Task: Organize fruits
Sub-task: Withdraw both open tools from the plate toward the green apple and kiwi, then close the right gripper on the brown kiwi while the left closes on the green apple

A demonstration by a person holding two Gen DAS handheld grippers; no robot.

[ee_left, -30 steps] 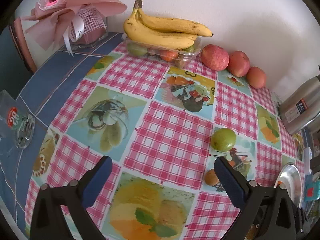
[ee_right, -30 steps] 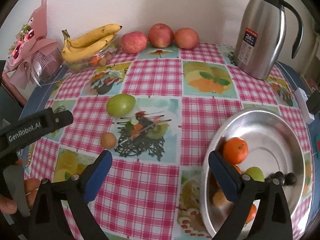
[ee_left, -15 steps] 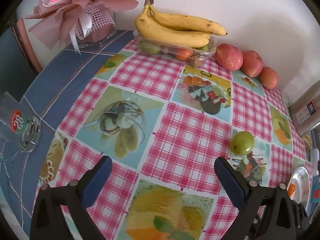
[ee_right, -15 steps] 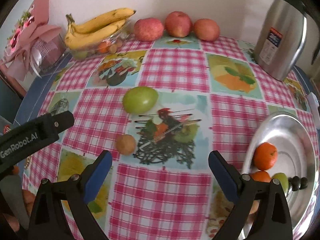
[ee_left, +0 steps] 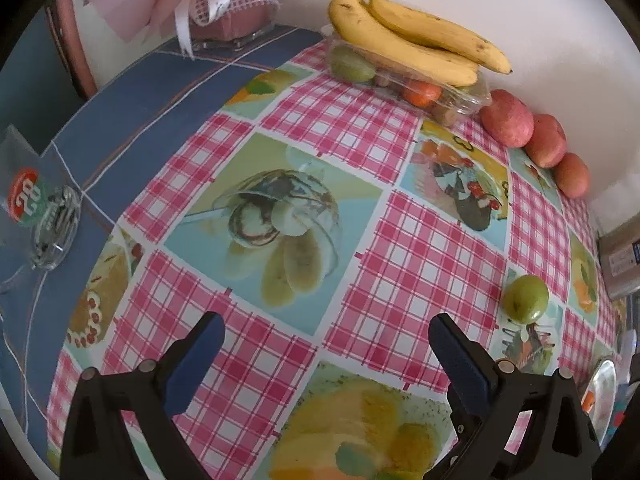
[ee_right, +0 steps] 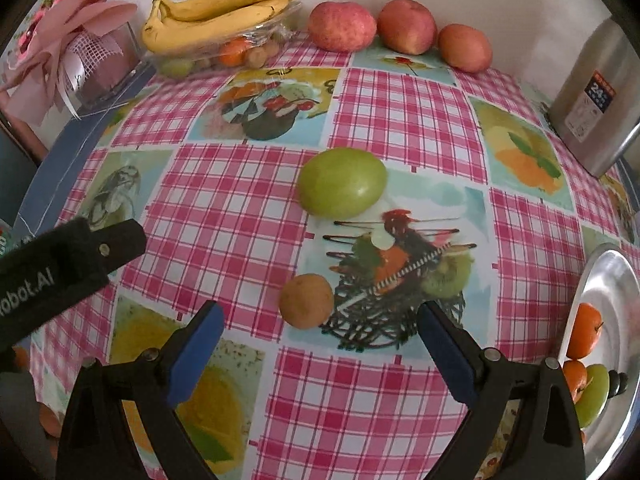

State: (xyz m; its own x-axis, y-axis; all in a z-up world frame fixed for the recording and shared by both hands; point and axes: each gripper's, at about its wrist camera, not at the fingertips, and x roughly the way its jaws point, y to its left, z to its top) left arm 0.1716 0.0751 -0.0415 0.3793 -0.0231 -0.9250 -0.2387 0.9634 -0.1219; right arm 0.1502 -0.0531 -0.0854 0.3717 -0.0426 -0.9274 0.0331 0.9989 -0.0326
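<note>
A green fruit (ee_right: 342, 182) and a small brown fruit (ee_right: 306, 300) lie on the checked tablecloth. My right gripper (ee_right: 320, 330) is open and empty, just short of the brown fruit, which sits ahead between its jaws. A steel plate (ee_right: 608, 276) at the right edge holds oranges (ee_right: 584, 330) and a green fruit (ee_right: 594, 394). My left gripper (ee_left: 326, 344) is open and empty over the cloth; the green fruit (ee_left: 525, 299) lies to its right. The left gripper's body (ee_right: 60, 264) shows at the left of the right wrist view.
Bananas (ee_right: 224, 8) rest on a clear tray of small fruits (ee_right: 228, 54) at the back, beside three red apples (ee_right: 342, 26). A steel thermos (ee_right: 596, 96) stands back right. A pink bouquet (ee_right: 68, 44) is back left. A glass ashtray (ee_left: 54, 232) sits left.
My right gripper has moved forward and left, from the plate toward the brown fruit. My left gripper has swung left and forward, so the green fruit now sits further right in its view.
</note>
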